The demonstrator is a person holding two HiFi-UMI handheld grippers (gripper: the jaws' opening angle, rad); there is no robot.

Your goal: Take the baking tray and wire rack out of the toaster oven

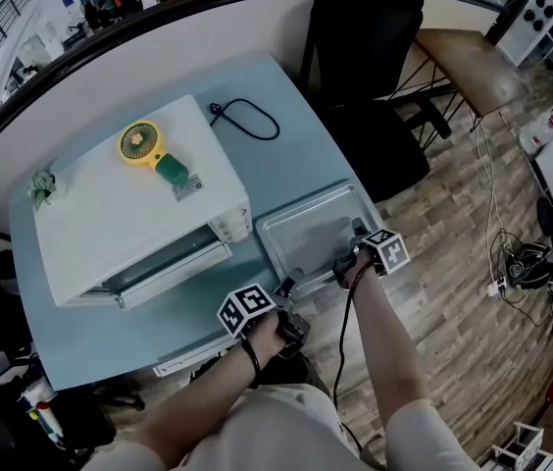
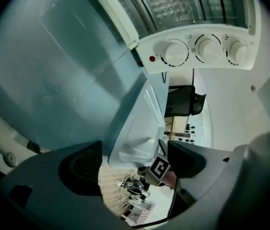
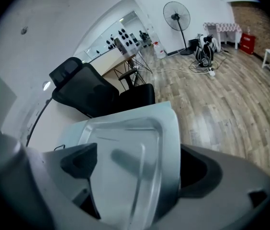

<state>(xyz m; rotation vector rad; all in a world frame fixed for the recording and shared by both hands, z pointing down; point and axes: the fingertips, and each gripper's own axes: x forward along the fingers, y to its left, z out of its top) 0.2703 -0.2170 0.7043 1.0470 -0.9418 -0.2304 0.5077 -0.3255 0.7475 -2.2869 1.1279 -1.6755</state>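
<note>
The baking tray (image 1: 306, 234) is laid flat at the table's (image 1: 296, 126) near right corner, just beside the toaster oven (image 1: 129, 214). The right gripper (image 1: 347, 258) is held wide open, with the tray's near rim seen between its jaws. The left gripper (image 1: 289, 297) is likewise spread wide at the tray's near left corner, with nothing gripped.

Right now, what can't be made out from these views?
1. Wire rack, if inside: head view, the top of the toaster oven covers the cavity; left gripper view, the top edge cuts the cavity off.
2. Dials: markings too small, left gripper view.
3. Fan label: print too small, head view.
</note>
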